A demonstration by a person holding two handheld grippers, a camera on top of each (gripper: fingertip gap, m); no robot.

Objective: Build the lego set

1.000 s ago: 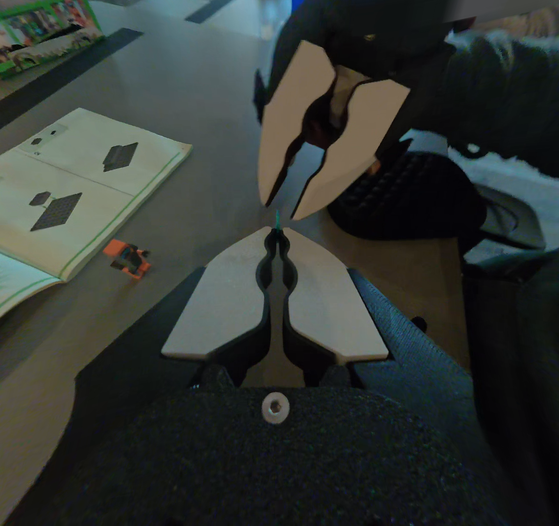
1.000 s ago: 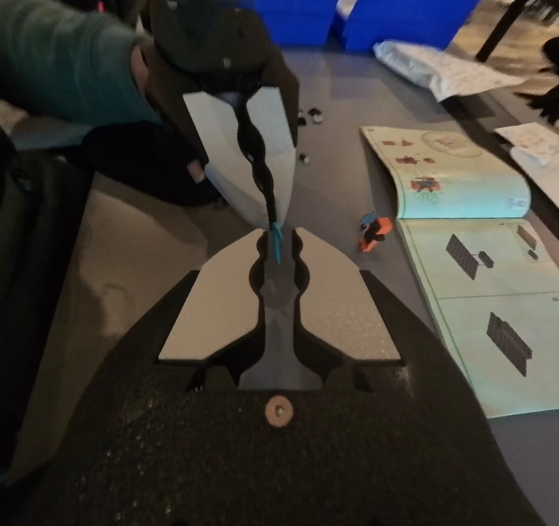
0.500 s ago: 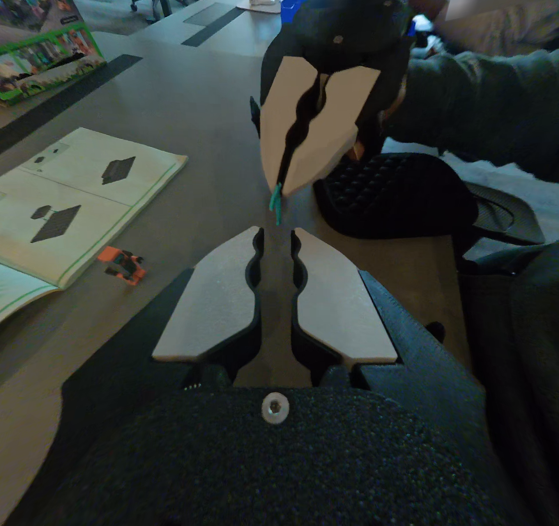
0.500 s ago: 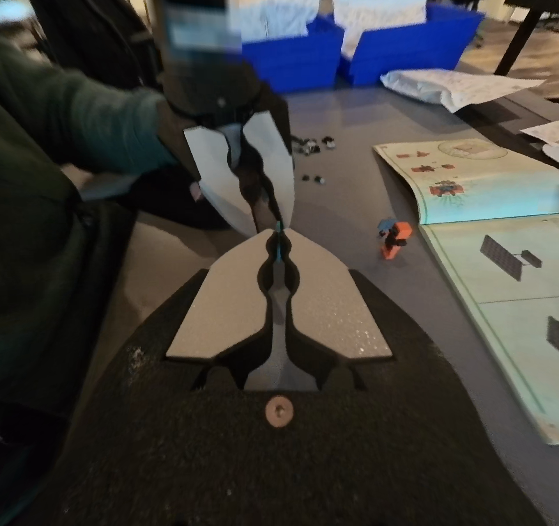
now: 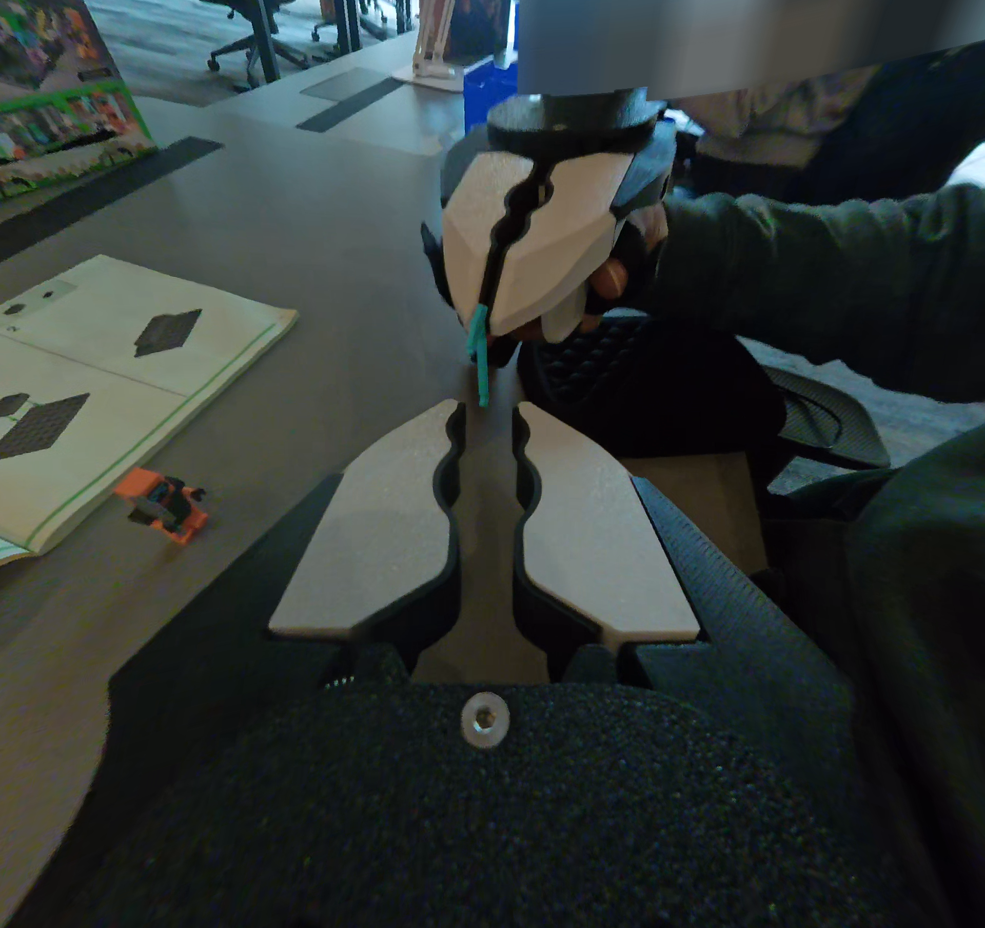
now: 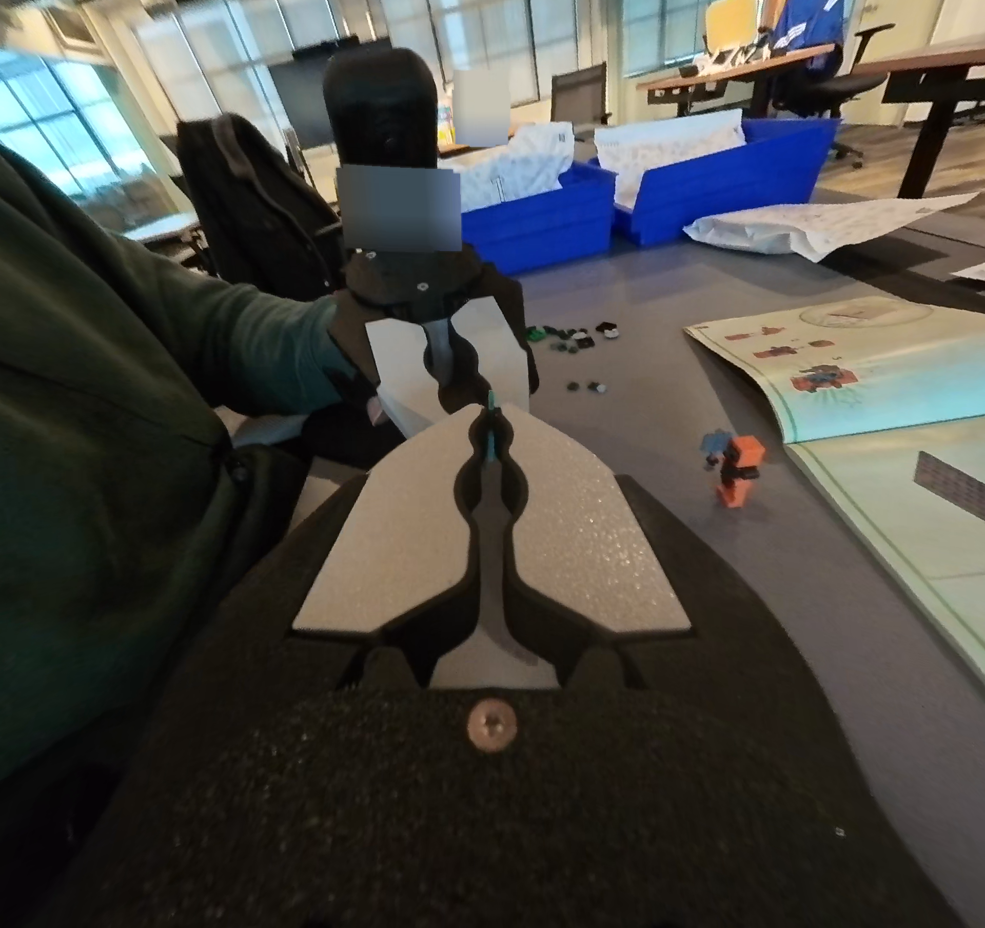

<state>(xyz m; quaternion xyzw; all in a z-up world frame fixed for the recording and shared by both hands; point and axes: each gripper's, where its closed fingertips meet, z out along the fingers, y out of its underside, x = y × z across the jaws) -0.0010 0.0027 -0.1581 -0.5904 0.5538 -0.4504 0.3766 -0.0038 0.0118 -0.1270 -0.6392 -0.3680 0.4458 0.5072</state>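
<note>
My right gripper is shut on a thin teal lego piece held upright at its tips. In the left wrist view the right gripper hangs tips-down over the table, and the teal piece sticks out below it. My left gripper is open and empty just beneath that piece, not touching it. It also shows in the right wrist view, facing the right gripper. An orange minifigure lies on the grey table beside the open instruction booklet.
Small loose lego pieces lie scattered farther back. Two blue bins and a white paper bag stand behind them. The lego box stands at the far left. A black chair and a person's sleeves are close. Less than 4 cm separates the two grippers' tips. The orange minifigure is about equally far from each gripper, around 15 cm. My right wrist view looks at it from another angle.
The teal piece passed from my left gripper to my right one: the left was shut on it and opened, the right closed on it. The grippers have since drawn slightly apart.
</note>
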